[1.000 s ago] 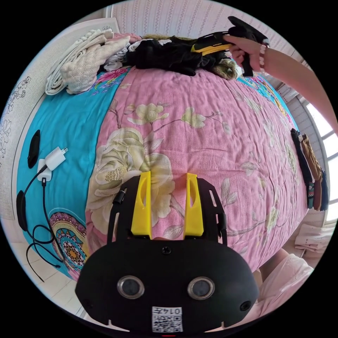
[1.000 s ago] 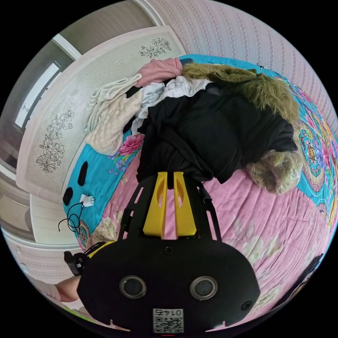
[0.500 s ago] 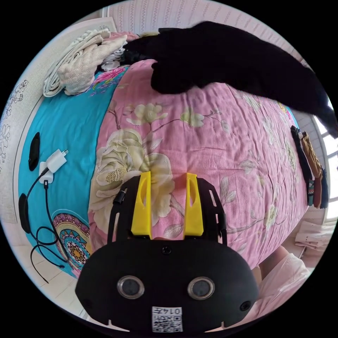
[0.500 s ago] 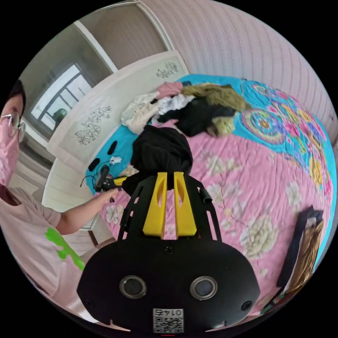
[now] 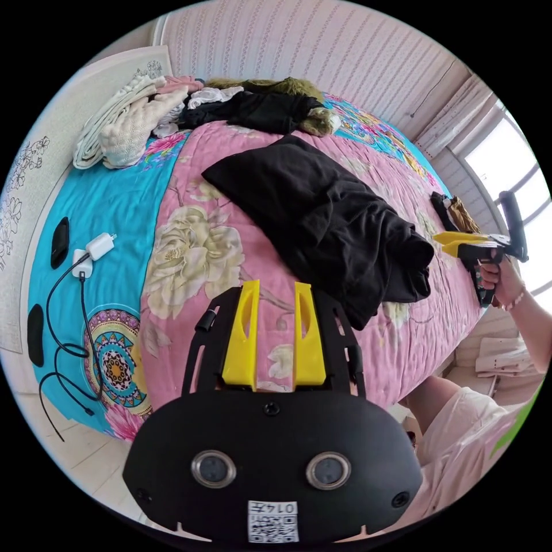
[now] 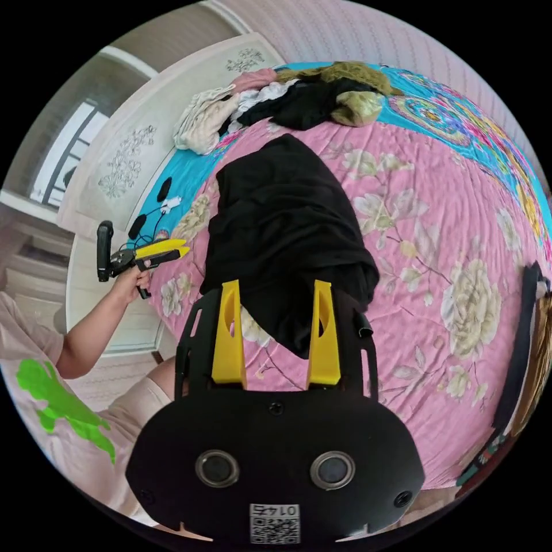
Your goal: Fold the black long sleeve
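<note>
While the black long sleeve [image 5: 322, 221] lies crumpled on the pink bedspread [image 5: 230, 190], I note my left gripper [image 5: 275, 322] and right gripper [image 6: 276, 325] both held above the bed, jaws parted, gripping nothing.

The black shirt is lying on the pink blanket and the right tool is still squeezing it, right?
Not quite. The black shirt does lie on the pink blanket, but the right tool is not squeezing it: the right gripper view shows its yellow jaws spread wide apart above the cloth, pressing on nothing.
</note>
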The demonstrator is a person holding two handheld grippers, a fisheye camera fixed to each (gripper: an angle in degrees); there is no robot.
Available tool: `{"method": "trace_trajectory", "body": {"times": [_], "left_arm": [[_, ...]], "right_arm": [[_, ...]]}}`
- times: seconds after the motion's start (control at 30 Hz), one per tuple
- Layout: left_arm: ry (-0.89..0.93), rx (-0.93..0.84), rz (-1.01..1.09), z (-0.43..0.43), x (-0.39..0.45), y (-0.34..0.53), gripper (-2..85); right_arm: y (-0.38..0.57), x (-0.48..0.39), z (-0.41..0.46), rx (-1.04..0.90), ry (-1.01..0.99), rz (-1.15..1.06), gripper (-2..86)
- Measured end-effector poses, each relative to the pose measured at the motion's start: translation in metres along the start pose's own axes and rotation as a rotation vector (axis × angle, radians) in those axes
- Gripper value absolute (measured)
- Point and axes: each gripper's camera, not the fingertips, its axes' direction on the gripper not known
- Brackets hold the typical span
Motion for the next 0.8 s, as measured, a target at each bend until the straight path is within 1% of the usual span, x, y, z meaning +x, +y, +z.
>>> {"method": "trace_trajectory", "body": {"times": [0.07, 0.1, 0.13, 0.2, 0.23, 0.27, 0.3, 0.33, 0.37, 0.43, 0.6, 0.73, 0.8], "left_arm": [[0.028, 0.009, -0.020, -0.002, -0.002, 0.004, 9.3], [0.043, 0.012, -0.037, -0.004, -0.005, 0.007, 9.2], [0.055, 0.010, -0.049, -0.005, -0.008, 0.011, 9.1], [0.061, 0.015, -0.072, -0.010, -0.013, 0.017, 8.9], [0.065, 0.014, -0.086, -0.014, -0.017, 0.021, 8.8], [0.067, 0.014, -0.092, -0.015, -0.020, 0.023, 8.8], [0.071, 0.014, -0.105, -0.019, -0.024, 0.026, 8.6], [0.083, 0.012, -0.116, -0.021, -0.028, 0.029, 8.4], [0.091, 0.010, -0.119, -0.023, -0.030, 0.030, 8.3], [0.108, 0.015, -0.126, -0.029, -0.035, 0.033, 7.8], [0.125, 0.029, -0.129, -0.037, -0.037, 0.028, 7.6], [0.150, 0.025, -0.113, -0.038, -0.032, 0.011, 7.9], [0.162, 0.016, -0.096, -0.036, -0.028, 0.000, 8.1]], "right_arm": [[-0.009, -0.032, 0.027, -0.019, -0.042, -0.135, 17.5], [-0.010, -0.039, 0.035, -0.034, -0.041, -0.164, 17.5], [-0.014, -0.053, 0.050, -0.062, -0.031, -0.214, 17.5], [-0.015, -0.073, 0.067, -0.057, 0.002, -0.278, 17.0], [-0.015, -0.083, 0.080, -0.071, 0.060, -0.313, 15.6], [-0.014, -0.088, 0.096, -0.126, 0.179, -0.323, 13.3], [-0.014, -0.088, 0.102, -0.152, 0.238, -0.312, 11.8], [-0.014, -0.087, 0.106, -0.175, 0.262, -0.293, 8.6], [-0.013, -0.084, 0.096, -0.132, 0.194, -0.251, 5.1], [-0.010, -0.076, 0.073, -0.036, 0.133, -0.191, 2.5], [-0.001, -0.024, 0.008, 0.161, -0.046, -0.007, 1.0], [0.020, 0.049, -0.046, 0.350, -0.222, 0.245, 0.8], [0.035, 0.082, -0.066, 0.420, -0.253, 0.354, 0.8]]}}
